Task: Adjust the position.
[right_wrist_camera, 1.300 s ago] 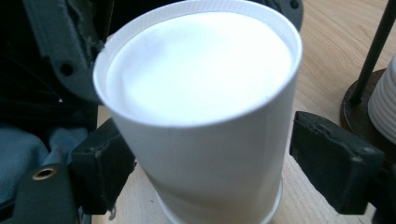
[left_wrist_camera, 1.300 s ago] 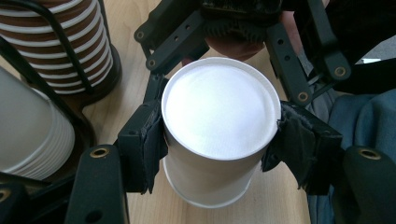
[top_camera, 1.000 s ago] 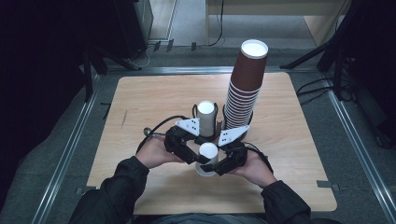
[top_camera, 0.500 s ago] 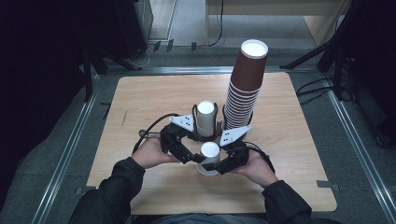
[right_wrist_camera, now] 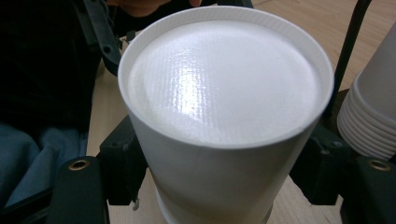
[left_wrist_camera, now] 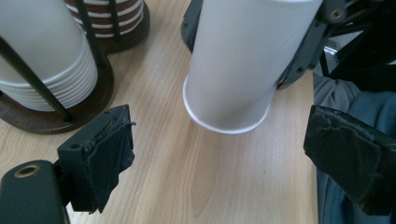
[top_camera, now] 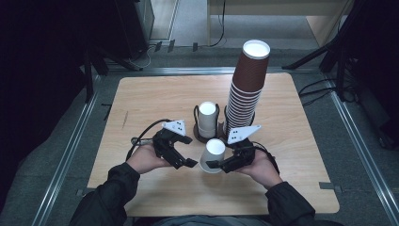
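Observation:
A single white paper cup [top_camera: 214, 151] is held mouth down and slightly tilted just over the table. My right gripper [top_camera: 215, 164] is shut on its sides, with a jaw pressed on each flank of the cup [right_wrist_camera: 224, 107]. My left gripper [top_camera: 189, 151] sits just left of the cup, apart from it. Its jaws have just been opening, and nothing lies between them. In the left gripper view the cup [left_wrist_camera: 243, 60] hangs ahead of the open left gripper [left_wrist_camera: 224, 154], with a right fingertip [left_wrist_camera: 303, 51] against its wall.
Behind the hands stands a dark wire holder [top_camera: 197, 136] with a stack of white cups [top_camera: 207, 120]. Right of it rises a tall stack of brown cups [top_camera: 247, 84]. The wooden table's [top_camera: 155, 99] left and far-left parts are bare.
My left gripper has drawn back to the left from the cup and its jaws now stand apart. The right gripper still holds the cup in about the same place.

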Demonstrator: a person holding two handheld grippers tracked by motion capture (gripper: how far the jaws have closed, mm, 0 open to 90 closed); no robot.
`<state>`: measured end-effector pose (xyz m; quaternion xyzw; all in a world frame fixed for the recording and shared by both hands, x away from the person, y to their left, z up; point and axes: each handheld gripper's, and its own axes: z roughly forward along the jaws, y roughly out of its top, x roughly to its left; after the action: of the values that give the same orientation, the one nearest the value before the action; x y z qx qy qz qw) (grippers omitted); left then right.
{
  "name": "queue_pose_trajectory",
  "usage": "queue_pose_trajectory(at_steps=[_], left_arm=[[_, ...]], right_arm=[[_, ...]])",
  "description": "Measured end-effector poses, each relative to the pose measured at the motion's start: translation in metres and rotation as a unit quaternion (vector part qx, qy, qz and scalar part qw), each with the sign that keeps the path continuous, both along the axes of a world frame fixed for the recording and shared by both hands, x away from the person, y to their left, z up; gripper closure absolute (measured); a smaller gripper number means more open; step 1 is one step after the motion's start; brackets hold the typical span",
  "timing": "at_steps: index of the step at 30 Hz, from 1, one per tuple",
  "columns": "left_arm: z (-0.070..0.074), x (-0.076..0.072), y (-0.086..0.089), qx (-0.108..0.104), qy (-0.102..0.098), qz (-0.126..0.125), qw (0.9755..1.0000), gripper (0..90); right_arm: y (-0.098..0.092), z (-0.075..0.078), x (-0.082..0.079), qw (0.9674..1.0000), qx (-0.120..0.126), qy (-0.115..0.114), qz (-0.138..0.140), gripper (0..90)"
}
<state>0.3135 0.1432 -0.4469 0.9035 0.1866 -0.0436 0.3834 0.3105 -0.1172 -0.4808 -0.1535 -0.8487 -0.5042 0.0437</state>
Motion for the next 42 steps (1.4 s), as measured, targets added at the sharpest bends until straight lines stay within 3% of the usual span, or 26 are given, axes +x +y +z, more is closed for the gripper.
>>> queue_pose_trajectory(at_steps=[3, 6, 18, 28, 34, 36, 42], left_arm=[[-0.005, 0.003, -0.002, 0.001, 0.017, 0.003, 0.9999, 7.1], [-0.010, 0.005, -0.003, 0.000, 0.021, 0.000, 0.9998, 3.5], [-0.022, 0.004, -0.023, 0.008, 0.018, -0.024, 0.9995, 3.5], [-0.023, 0.003, -0.029, -0.012, 0.021, -0.032, 0.9992, 6.1], [-0.024, 0.002, -0.030, -0.012, 0.017, -0.030, 0.9993, 7.5], [-0.024, 0.002, -0.030, -0.012, 0.016, -0.033, 0.9993, 13.3], [-0.024, 0.002, -0.030, -0.015, 0.017, -0.034, 0.9992, 16.2]], right_arm=[[-0.001, 0.000, 0.001, 0.9999, 0.008, -0.002, -0.006, 29.3], [-0.003, 0.001, 0.002, 0.9998, 0.014, 0.000, -0.015, 29.5], [-0.004, 0.004, 0.000, 0.9963, 0.084, -0.008, -0.014, 29.6], [0.001, 0.002, -0.002, 0.9921, 0.125, 0.000, -0.009, 29.5], [0.003, 0.002, -0.003, 0.9922, 0.124, 0.000, -0.010, 29.4], [0.003, 0.001, -0.003, 0.9923, 0.124, 0.000, -0.010, 29.3], [0.005, 0.001, -0.004, 0.9923, 0.123, 0.000, -0.010, 29.3]])
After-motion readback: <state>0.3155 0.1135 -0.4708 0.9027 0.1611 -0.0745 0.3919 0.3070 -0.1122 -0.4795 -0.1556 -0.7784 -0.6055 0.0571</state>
